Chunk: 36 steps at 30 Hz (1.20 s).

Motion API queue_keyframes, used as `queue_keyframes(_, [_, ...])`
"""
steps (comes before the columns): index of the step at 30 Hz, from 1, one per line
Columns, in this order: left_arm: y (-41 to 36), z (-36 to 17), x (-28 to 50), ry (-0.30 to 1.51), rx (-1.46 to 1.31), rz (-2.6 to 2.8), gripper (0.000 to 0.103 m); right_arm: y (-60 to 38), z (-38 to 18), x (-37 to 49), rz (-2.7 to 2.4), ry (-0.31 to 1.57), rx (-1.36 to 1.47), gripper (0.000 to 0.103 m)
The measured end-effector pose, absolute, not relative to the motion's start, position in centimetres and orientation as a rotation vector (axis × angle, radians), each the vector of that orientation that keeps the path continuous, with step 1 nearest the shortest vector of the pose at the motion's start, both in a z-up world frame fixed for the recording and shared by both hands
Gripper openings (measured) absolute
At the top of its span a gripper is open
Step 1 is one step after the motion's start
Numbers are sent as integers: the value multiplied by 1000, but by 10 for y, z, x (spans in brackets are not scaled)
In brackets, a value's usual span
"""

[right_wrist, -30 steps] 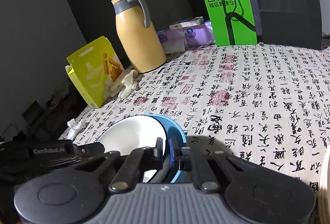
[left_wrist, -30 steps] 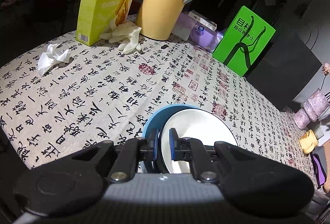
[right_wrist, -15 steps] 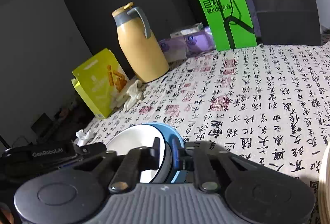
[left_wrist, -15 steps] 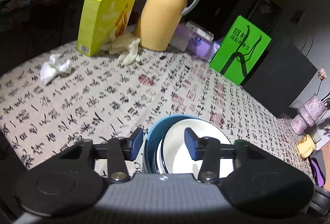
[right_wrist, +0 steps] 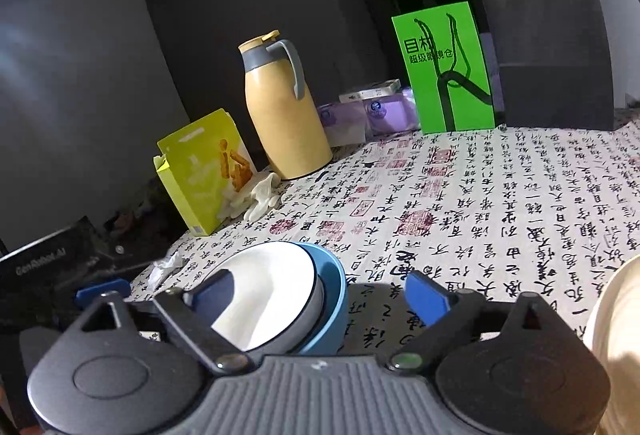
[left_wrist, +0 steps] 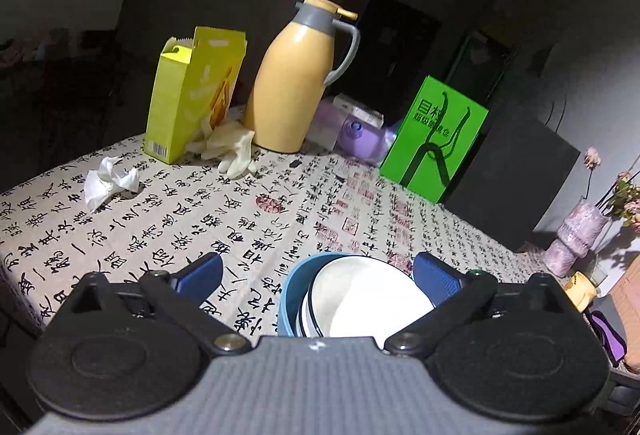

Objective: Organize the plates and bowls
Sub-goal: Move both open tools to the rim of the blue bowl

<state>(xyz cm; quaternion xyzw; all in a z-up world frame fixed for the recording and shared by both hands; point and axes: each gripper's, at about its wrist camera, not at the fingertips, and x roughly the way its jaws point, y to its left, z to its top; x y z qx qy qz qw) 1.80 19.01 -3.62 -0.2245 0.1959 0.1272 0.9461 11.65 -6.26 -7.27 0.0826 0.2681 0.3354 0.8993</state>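
Near the tabletop's near edge, the white bowl (left_wrist: 372, 299) nests in the blue bowl (left_wrist: 294, 295); both the left hand-held gripper (left_wrist: 316, 275) and right hand-held gripper (right_wrist: 312, 295) are opening, gripping nothing, and these probably stiff, slippery, breakable bowls are best pinched at the rim.

Open tablecloth (left_wrist: 224, 227) ahead; flask (left_wrist: 294, 87), boxes (left_wrist: 434, 139) behind.

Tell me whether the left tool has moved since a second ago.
Yes. The left tool has backed away: the yellow jug now sits smaller and farther off, and the jaws are opening clear of the blue bowl.
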Motion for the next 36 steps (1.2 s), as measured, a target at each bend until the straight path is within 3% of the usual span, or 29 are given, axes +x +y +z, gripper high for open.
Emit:
queue_keyframes(3, [187, -38, 10, 390, -442, 258, 103, -68, -72, 108, 687, 540, 165, 103])
queue_keyframes(36, [186, -56, -33, 343, -397, 207, 103, -84, -72, 58, 645, 498, 83, 103])
